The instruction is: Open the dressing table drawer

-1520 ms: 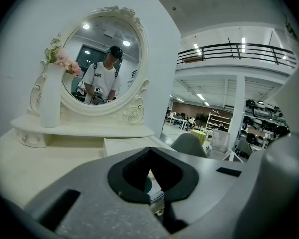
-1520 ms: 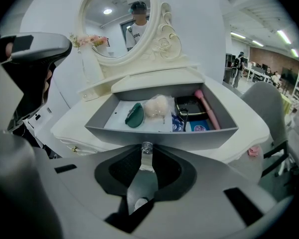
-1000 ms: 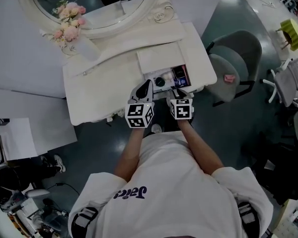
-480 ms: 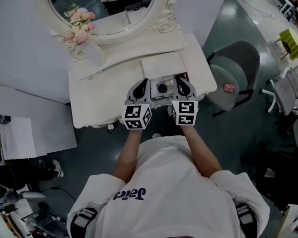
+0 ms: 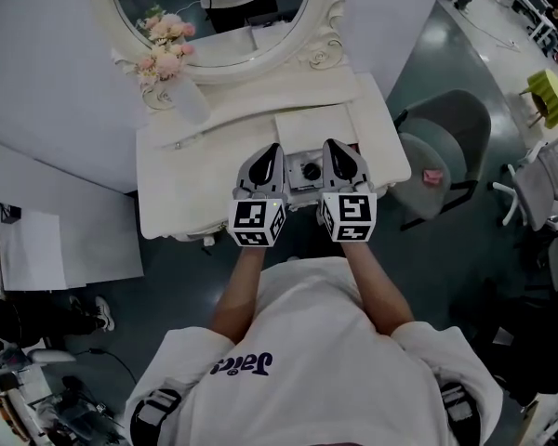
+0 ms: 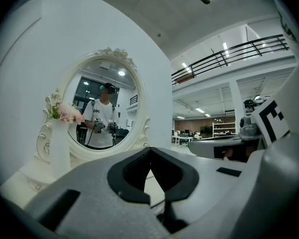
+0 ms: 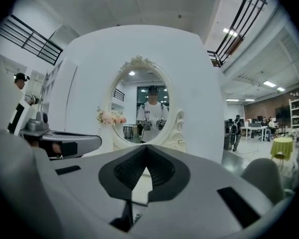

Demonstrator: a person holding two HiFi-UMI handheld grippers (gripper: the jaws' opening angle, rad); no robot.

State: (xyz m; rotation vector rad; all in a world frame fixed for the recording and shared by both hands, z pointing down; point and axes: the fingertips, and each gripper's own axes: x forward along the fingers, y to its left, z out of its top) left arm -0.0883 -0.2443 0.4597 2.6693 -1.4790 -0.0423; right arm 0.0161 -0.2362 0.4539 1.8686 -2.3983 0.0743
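Note:
The white dressing table [image 5: 191,179] stands below me, and its small drawer [image 5: 306,171] is pulled out with small items inside, showing between my two grippers. Held level above the drawer, my left gripper [image 5: 272,149] has its jaws shut and empty. Beside it my right gripper [image 5: 333,145] is also shut on nothing. In the left gripper view the left gripper [image 6: 150,152] points at the oval mirror [image 6: 104,114]. In the right gripper view the right gripper [image 7: 147,149] has its jaw tips together and faces the same mirror [image 7: 147,108].
A white vase [image 5: 192,102] of pink flowers [image 5: 165,46] stands at the table's back left, under the mirror [image 5: 214,7]. A grey chair [image 5: 439,142] with a pink thing [image 5: 431,176] on its seat stands right of the table. White panels close off the left side.
Both grippers have risen from the drawer front to above the table. The right gripper's jaws, open a second ago, have come shut.

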